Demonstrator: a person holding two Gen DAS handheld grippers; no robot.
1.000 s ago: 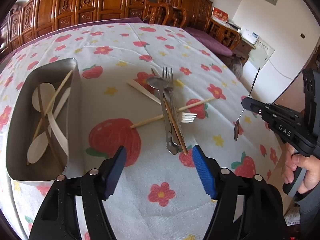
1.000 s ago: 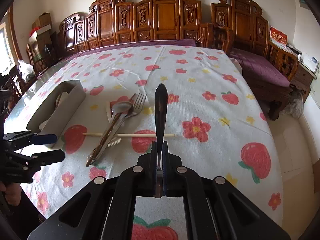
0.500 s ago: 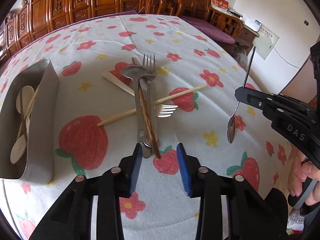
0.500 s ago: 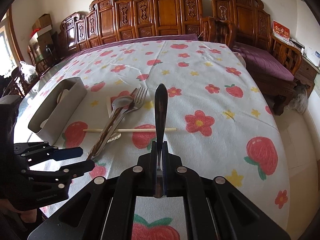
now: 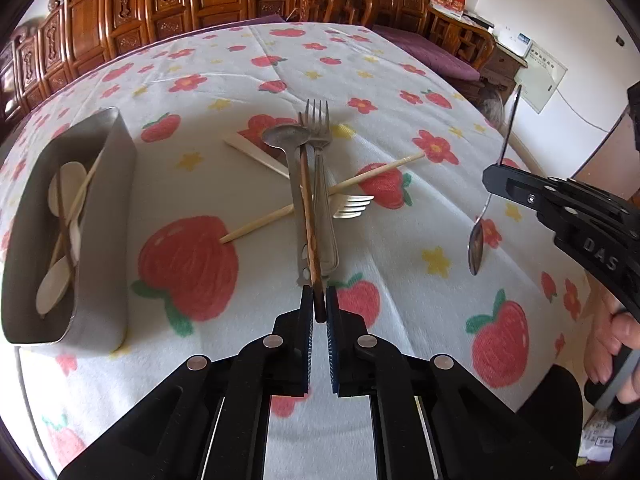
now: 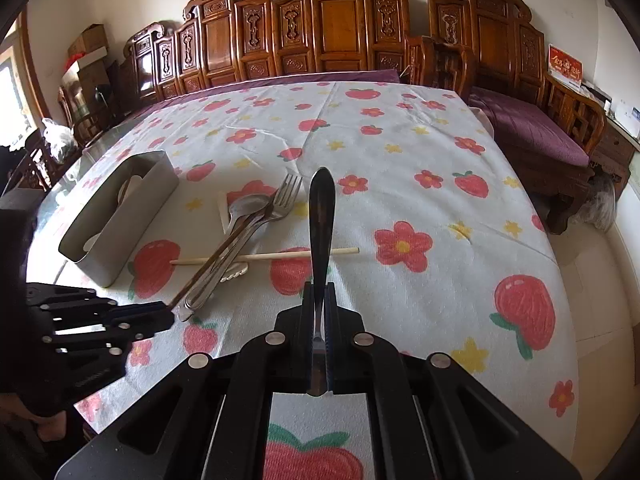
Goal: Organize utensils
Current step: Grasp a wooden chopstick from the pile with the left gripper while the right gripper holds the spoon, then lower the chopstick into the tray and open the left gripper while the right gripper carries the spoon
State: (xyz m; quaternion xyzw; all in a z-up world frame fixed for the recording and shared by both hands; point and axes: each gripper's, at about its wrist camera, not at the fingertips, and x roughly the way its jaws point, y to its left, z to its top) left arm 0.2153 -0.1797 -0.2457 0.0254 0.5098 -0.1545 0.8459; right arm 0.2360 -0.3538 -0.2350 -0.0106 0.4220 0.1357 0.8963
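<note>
A pile of utensils lies mid-table: a metal spoon (image 5: 286,136), a metal fork (image 5: 318,120), a dark brown chopstick (image 5: 306,184), a pale chopstick (image 5: 368,174) crossing under them, and a white plastic fork (image 5: 352,204). My left gripper (image 5: 319,304) is at the pile's near end, its jaws closing with the brown chopstick's end pinched between the blue pads. My right gripper (image 6: 319,292) is shut on a small metal spoon (image 6: 321,216), held above the cloth. From the left wrist view the spoon's bowl (image 5: 476,248) hangs below the right gripper (image 5: 492,178).
A metal tin (image 5: 104,216) with white spoons and chopsticks inside stands left of the pile. A flat pale wooden piece (image 5: 256,154) lies under the spoon. Carved wooden chairs (image 6: 344,28) line the far side. The table edge drops off at right, where a hand (image 5: 612,344) grips the handle.
My left gripper has moved forward to the pile's near end and its jaws have closed from wide apart onto the brown chopstick. The right gripper with its spoon has stayed put.
</note>
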